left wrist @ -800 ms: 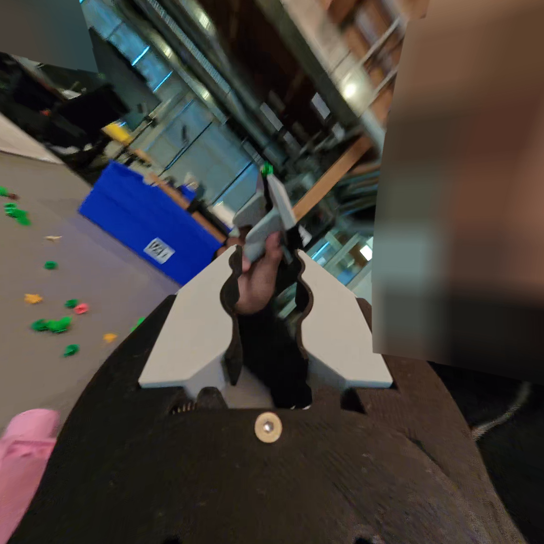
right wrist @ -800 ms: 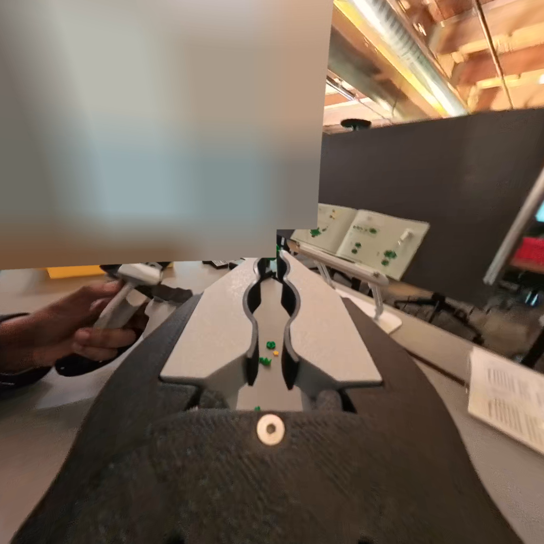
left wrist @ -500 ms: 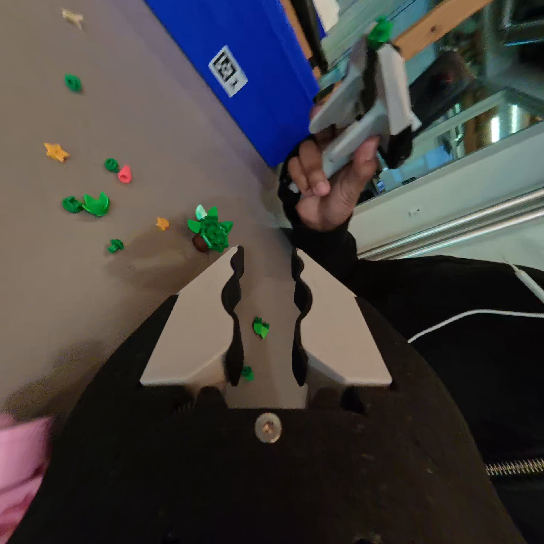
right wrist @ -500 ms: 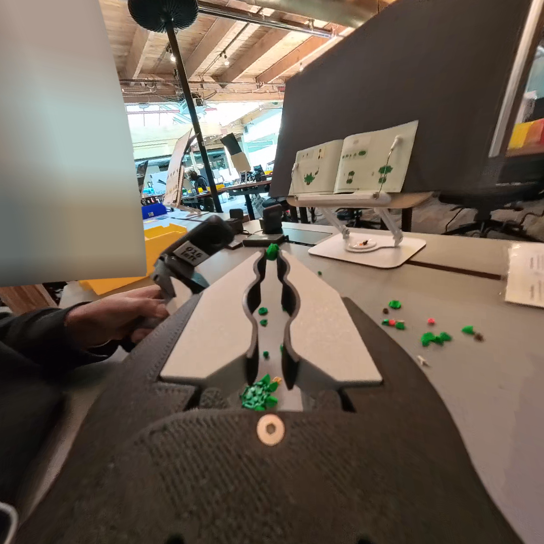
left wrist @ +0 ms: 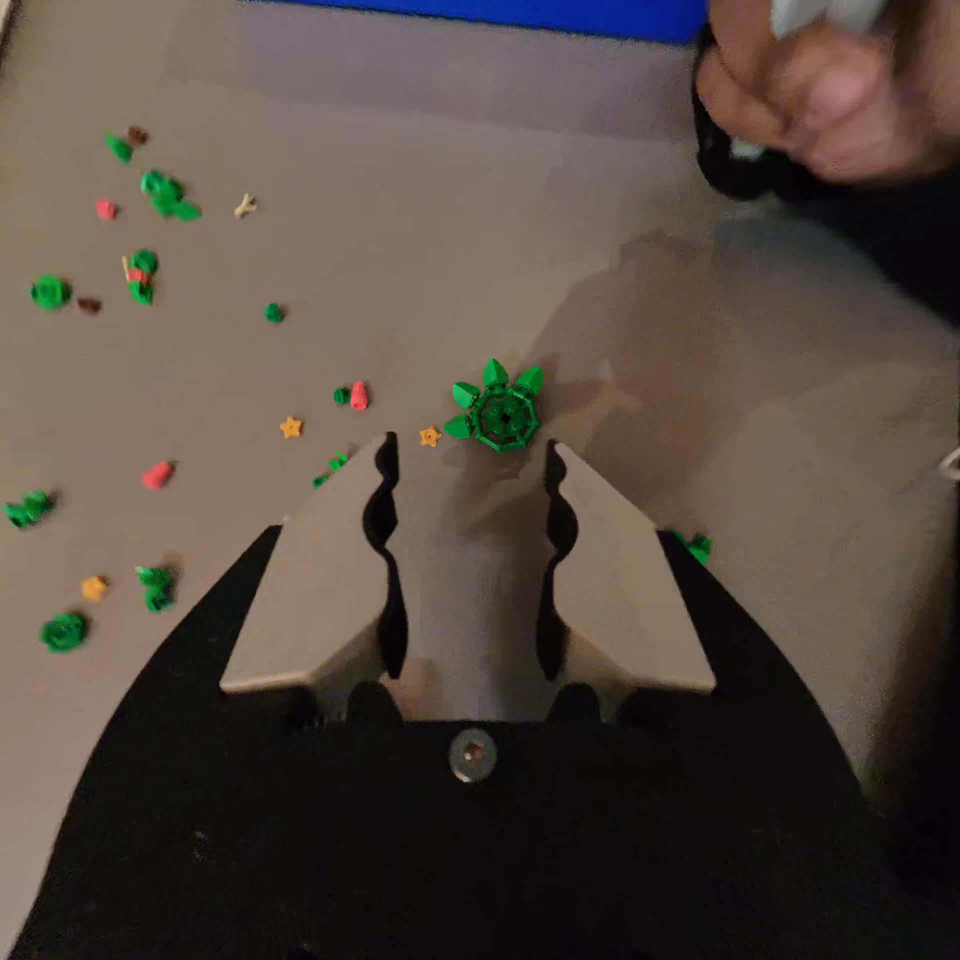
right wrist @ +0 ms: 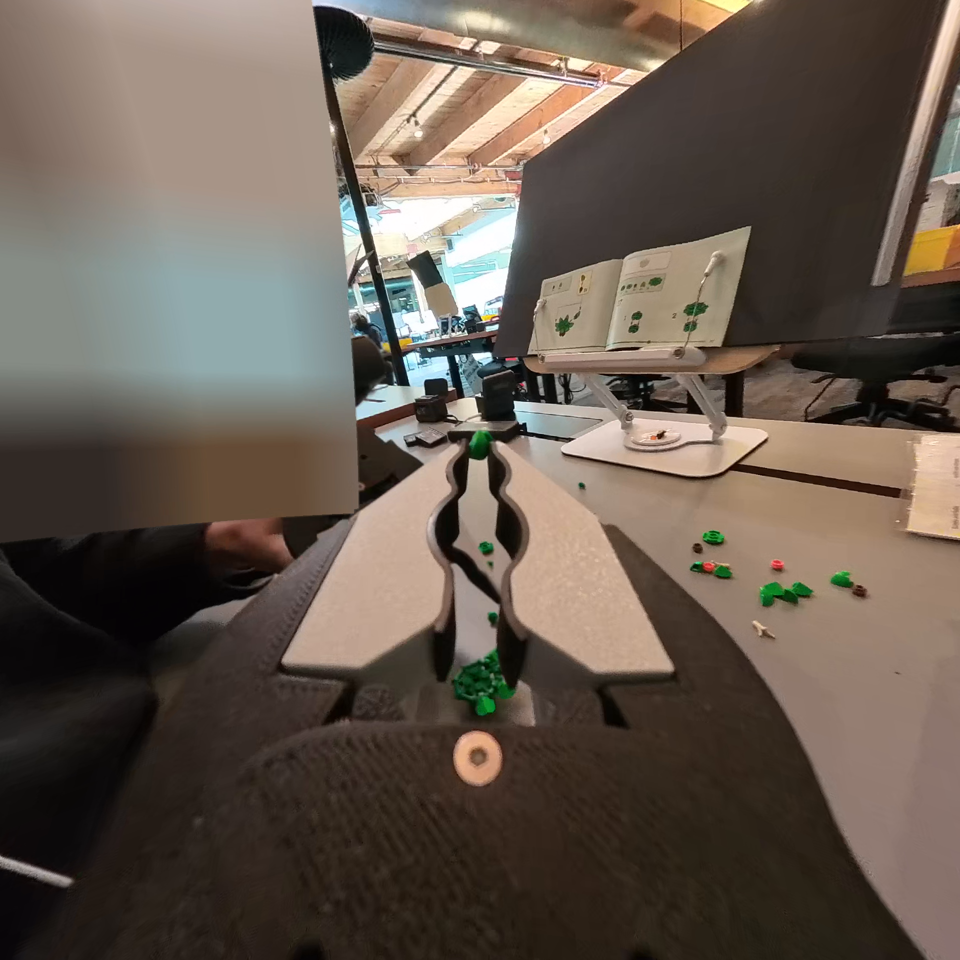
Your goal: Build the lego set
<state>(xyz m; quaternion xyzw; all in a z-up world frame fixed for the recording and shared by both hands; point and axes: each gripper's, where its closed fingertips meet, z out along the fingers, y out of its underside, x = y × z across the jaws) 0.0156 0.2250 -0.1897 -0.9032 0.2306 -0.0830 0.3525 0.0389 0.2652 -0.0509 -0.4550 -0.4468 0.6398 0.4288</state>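
My left gripper [left wrist: 470,441] is open and empty, pointing down at the grey table [left wrist: 467,234]. A green round lego assembly with leaf pieces [left wrist: 498,410] stands on the table just beyond its right fingertip. An orange star [left wrist: 430,436] lies between the tips. My right gripper [right wrist: 479,451] is shut on a small green lego piece [right wrist: 479,442] and holds it above the table. The green assembly also shows low between its fingers in the right wrist view [right wrist: 480,683]. The hand holding the right gripper [left wrist: 831,93] is blurred at the top right.
Several loose green, red, orange and brown pieces [left wrist: 156,197] lie scattered to the left, and also show in the right wrist view [right wrist: 779,592]. An instruction booklet on a white stand [right wrist: 639,306] is at the back. A blue box [left wrist: 467,10] borders the table. A paper [right wrist: 935,488] lies right. Left tips to right tips: about 15 cm.
The left wrist view swung down from the room to the table, over the green assembly, and its jaws opened wider. The right gripper stayed shut on the green piece and levelled over the table.
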